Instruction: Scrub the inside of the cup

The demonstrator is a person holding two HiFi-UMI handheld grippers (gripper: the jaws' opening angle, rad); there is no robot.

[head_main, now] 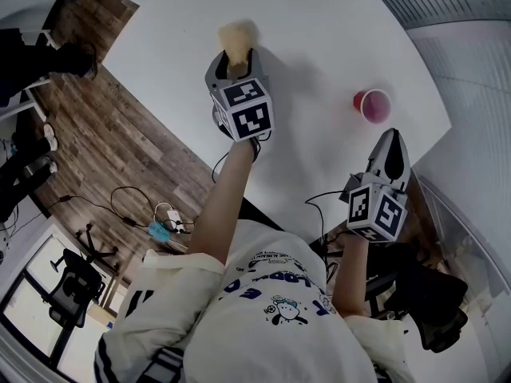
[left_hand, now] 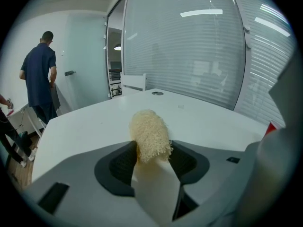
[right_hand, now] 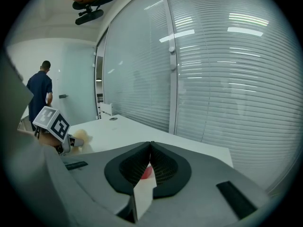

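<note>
A pale, fuzzy sponge [head_main: 237, 37] stands on end on the white table [head_main: 319, 38], between the jaws of my left gripper [head_main: 237, 61]. In the left gripper view the sponge [left_hand: 150, 135] fills the gap, and both pads of the left gripper [left_hand: 154, 148] touch its sides. The red cup [head_main: 373, 105] stands upright and alone at the table's right side, well right of the sponge. My right gripper [head_main: 391, 140] hangs just short of the cup, shut and empty. The right gripper view shows its jaws [right_hand: 150, 150] pressed together, with the cup [right_hand: 146, 172] as a red patch just beyond them.
The table's edge [head_main: 176, 126] runs diagonally, with wooden floor, cables [head_main: 164, 218] and an office chair [head_main: 72, 286] below it. A glass wall with blinds [right_hand: 227, 79] stands behind the table. A person in dark blue [left_hand: 40, 74] stands far off by a door.
</note>
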